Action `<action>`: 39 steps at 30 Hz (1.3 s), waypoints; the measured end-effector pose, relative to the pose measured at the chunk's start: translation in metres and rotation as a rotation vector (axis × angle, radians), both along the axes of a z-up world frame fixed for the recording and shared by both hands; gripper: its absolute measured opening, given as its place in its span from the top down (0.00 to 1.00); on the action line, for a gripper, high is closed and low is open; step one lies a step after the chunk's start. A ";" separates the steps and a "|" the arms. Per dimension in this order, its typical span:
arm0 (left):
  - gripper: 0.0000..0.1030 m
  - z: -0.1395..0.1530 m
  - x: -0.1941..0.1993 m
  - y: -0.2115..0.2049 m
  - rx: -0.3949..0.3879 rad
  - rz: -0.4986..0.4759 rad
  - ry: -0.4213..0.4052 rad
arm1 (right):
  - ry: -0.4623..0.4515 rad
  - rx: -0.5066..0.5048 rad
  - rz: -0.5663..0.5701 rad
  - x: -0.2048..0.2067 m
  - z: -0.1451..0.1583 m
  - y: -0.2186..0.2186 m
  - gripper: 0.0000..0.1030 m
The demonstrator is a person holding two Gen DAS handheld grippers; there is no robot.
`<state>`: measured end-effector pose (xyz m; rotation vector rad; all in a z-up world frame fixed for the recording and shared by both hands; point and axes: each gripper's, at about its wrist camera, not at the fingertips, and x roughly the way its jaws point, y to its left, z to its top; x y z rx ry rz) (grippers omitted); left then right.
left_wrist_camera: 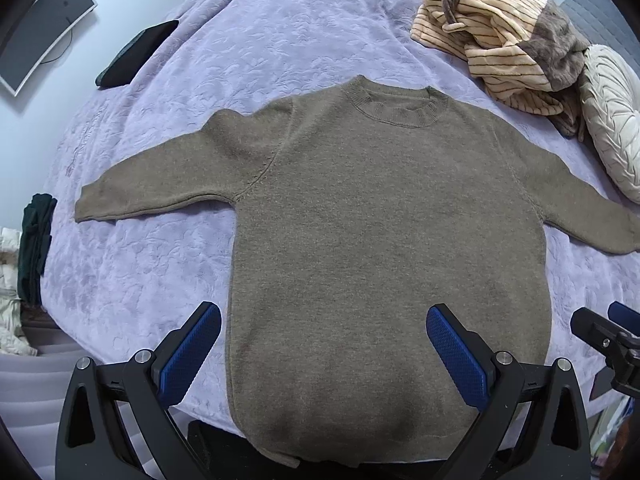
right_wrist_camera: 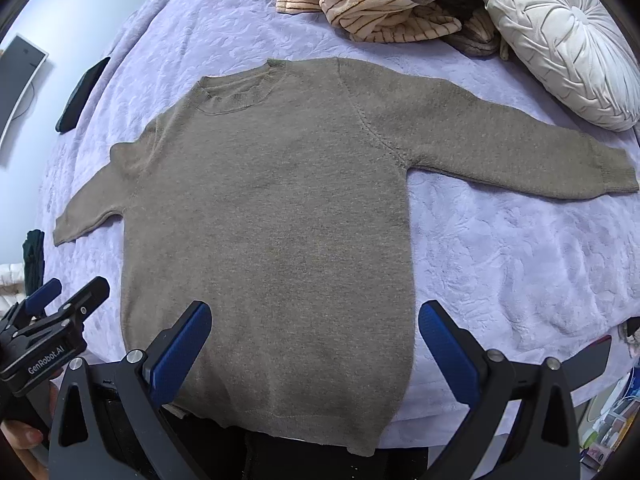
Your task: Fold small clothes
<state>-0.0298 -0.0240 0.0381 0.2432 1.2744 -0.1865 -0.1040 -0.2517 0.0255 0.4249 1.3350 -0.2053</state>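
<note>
A small brown knitted sweater (left_wrist_camera: 372, 232) (right_wrist_camera: 272, 216) lies flat and face up on the lilac bedspread (left_wrist_camera: 168, 248), both sleeves spread out sideways, neck away from me. My left gripper (left_wrist_camera: 324, 320) hovers open above the sweater's lower left hem, nothing between its blue pads. My right gripper (right_wrist_camera: 314, 316) is open too, above the lower right part of the hem. The right wrist view catches the left gripper (right_wrist_camera: 68, 296) at its left edge; in the left wrist view the right gripper's tip (left_wrist_camera: 600, 328) appears at the right edge.
A striped beige and brown garment pile (left_wrist_camera: 504, 36) (right_wrist_camera: 380, 0) and a round pleated white cushion (left_wrist_camera: 612, 120) (right_wrist_camera: 560, 40) lie at the far right. A dark folded item (left_wrist_camera: 132, 56) sits far left, dark green clothes (left_wrist_camera: 34, 240) hang at the bed's left edge.
</note>
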 end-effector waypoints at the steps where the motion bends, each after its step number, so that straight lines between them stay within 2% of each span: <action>1: 0.00 0.001 0.000 0.000 -0.007 0.000 0.004 | 0.001 -0.002 0.001 -0.001 0.000 0.000 0.00; 19: 0.00 0.013 -0.011 -0.003 0.022 0.007 -0.032 | 0.009 0.032 0.051 0.004 -0.011 0.001 0.00; 39: 0.00 0.006 -0.003 -0.013 0.026 0.001 0.004 | 0.022 0.052 0.044 0.009 -0.016 -0.009 0.00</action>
